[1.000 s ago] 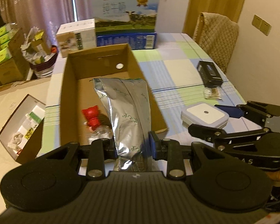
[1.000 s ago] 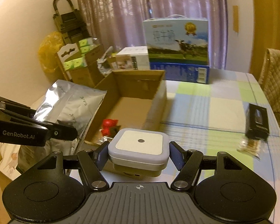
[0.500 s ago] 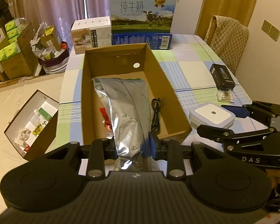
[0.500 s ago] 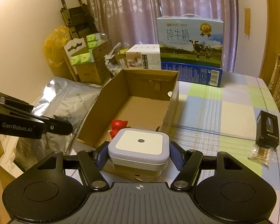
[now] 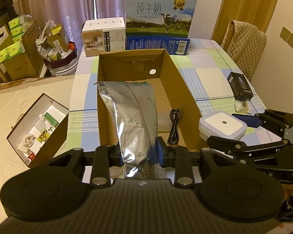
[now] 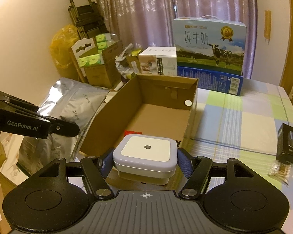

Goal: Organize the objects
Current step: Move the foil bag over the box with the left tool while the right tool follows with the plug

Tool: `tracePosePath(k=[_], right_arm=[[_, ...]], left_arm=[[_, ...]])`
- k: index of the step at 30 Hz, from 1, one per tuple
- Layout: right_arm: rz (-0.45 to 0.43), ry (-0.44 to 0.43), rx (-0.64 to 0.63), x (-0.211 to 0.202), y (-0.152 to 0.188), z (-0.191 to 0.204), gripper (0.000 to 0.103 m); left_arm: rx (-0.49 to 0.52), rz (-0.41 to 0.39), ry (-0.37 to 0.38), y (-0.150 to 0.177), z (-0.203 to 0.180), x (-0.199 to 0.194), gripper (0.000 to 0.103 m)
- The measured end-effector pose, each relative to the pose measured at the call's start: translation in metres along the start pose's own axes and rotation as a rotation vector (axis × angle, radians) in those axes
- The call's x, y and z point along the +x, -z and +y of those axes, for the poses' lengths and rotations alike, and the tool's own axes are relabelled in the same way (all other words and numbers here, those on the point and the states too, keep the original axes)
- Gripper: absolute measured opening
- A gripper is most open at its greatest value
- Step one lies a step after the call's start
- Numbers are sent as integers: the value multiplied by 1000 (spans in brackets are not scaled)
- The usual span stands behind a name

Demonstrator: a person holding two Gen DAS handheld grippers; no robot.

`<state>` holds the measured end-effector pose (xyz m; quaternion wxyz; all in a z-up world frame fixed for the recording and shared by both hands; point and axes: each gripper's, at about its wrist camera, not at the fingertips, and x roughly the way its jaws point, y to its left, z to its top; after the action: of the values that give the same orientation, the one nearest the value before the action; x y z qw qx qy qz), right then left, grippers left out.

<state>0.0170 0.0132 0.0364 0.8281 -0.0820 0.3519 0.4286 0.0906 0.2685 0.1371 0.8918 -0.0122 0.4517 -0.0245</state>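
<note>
My left gripper point(image 5: 139, 154) is shut on the lower end of a silver foil pouch point(image 5: 133, 113), held above the open cardboard box point(image 5: 183, 89). A black coiled cable point(image 5: 174, 125) lies on the box floor to the pouch's right. My right gripper point(image 6: 144, 164) is shut on a square white-and-lilac device point(image 6: 145, 154), held just before the box's near edge point(image 6: 99, 136). In the right wrist view a red object point(image 6: 131, 132) shows inside the box, mostly hidden behind the device. The left gripper point(image 6: 64, 128) and foil pouch point(image 6: 68, 105) appear at that view's left.
A checked tablecloth point(image 5: 211, 78) covers the table. A milk carton box point(image 5: 160, 9) on a blue box and a white box point(image 5: 104, 37) stand behind the cardboard box. A black box point(image 5: 241, 88) and a small packet point(image 5: 242, 106) lie right. An open box of items point(image 5: 39, 130) sits left.
Both grippers have risen and pulled back a little with their loads. The view into the box has opened up, so the cable now shows and the red object is hidden behind the pouch.
</note>
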Motion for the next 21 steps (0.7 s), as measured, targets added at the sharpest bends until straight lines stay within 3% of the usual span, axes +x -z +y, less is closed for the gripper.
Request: tracePosePath(k=[21], right_arm=[[20, -10, -16, 38, -25, -9, 65]], left_arm=[[39, 31, -7, -48, 20, 30, 26]])
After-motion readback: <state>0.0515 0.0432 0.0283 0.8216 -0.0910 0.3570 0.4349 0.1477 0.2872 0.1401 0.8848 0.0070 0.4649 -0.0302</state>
